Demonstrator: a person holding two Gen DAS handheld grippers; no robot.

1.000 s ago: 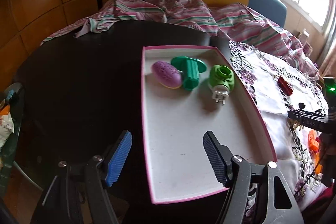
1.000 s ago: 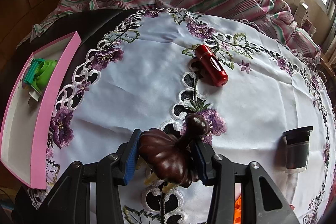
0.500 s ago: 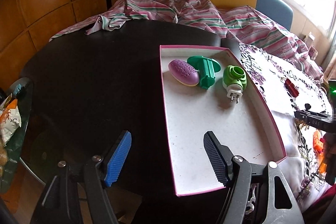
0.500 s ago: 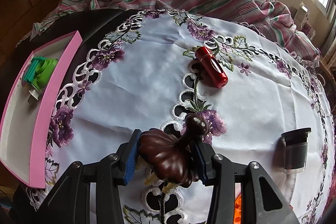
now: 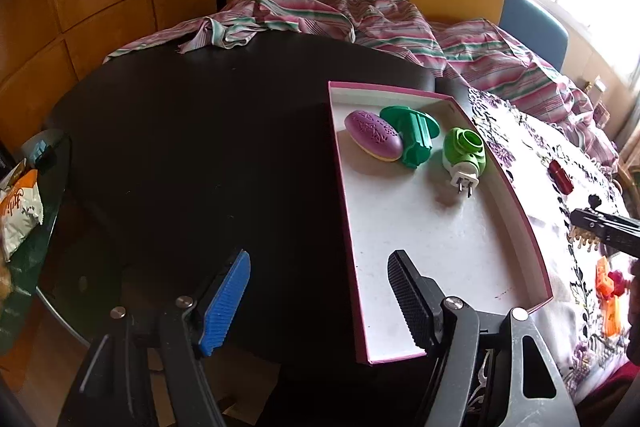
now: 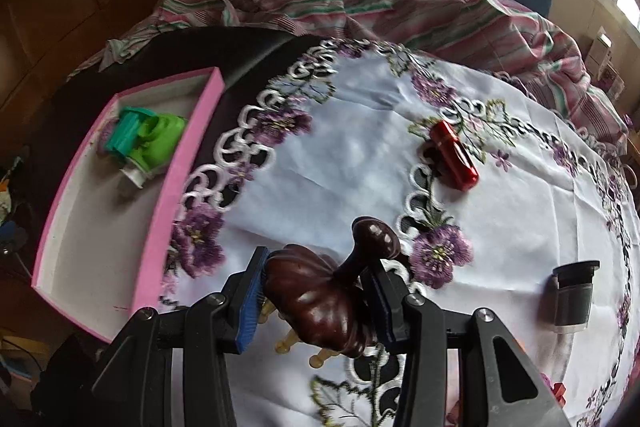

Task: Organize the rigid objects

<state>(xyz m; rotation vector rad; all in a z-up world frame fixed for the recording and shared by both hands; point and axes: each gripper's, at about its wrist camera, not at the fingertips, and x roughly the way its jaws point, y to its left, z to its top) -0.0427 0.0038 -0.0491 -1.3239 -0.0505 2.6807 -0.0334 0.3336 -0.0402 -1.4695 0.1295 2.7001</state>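
purple soap (image 5: 373, 140) in left view only; black cylinder (image 6: 573, 297) in right

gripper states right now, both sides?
Left gripper: open, holding nothing.
Right gripper: shut on the dark wooden massager.

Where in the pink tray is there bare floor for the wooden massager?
The pink tray is bare from the green plug to its near edge. The far end is crowded: purple oval, green spool, plug. The right gripper holds the wooden massager.
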